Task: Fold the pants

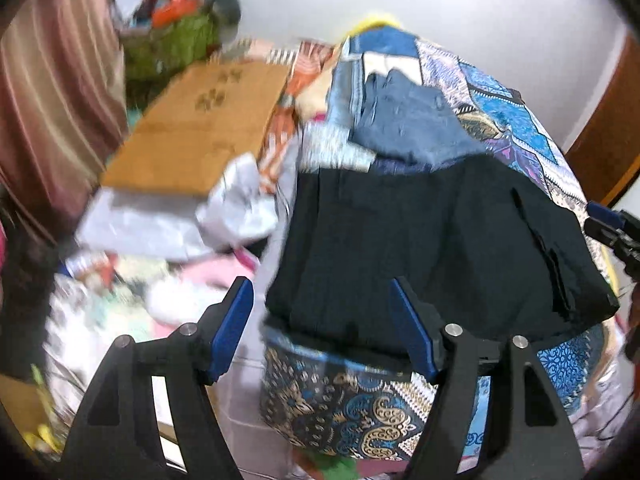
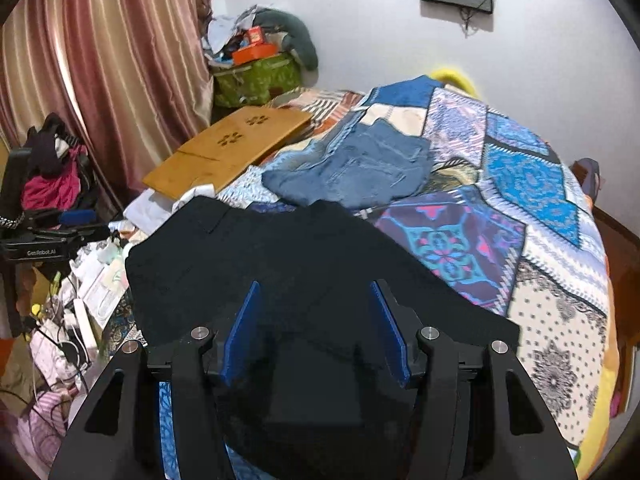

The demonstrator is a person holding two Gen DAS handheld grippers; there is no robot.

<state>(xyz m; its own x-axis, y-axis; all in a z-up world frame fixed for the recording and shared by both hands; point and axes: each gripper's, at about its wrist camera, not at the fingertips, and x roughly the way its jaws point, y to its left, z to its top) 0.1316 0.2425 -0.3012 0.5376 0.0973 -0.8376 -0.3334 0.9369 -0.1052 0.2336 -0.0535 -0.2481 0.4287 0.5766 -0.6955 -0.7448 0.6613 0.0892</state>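
- Sweeping in from the left: curtain (image 2: 100, 60) hanging, clutter piling up at the bedside, wooden board (image 2: 232, 148) lying flat near the bed's far-left edge.
- Sitting low over that left edge: left gripper (image 1: 322, 328), jaws spread wide, holding nothing, blue pads bare.
- Lying just ahead and slightly right of it: black pants (image 1: 436, 248), already looking folded into a compact dark slab on the patterned bedspread (image 1: 516, 120), near-left corner hanging between the spread fingers.
- Resting farther back, past the slab's far edge: blue jeans (image 2: 360, 172), crumpled, apparently touching or just beside the black pants.
- Moving to the middle-right: right gripper (image 2: 316, 330) hovering directly above the slab's near edge, jaws also wide, gripping nothing; whether the pads are touching cloth is not clear.
- Judging the key relation: long axis of the slab running across, left to right, in front of both claws; right gripper being the nearer one, fabric straight below and ahead.
- Judging the step: either another fold starting from the near edge, or finishing off.
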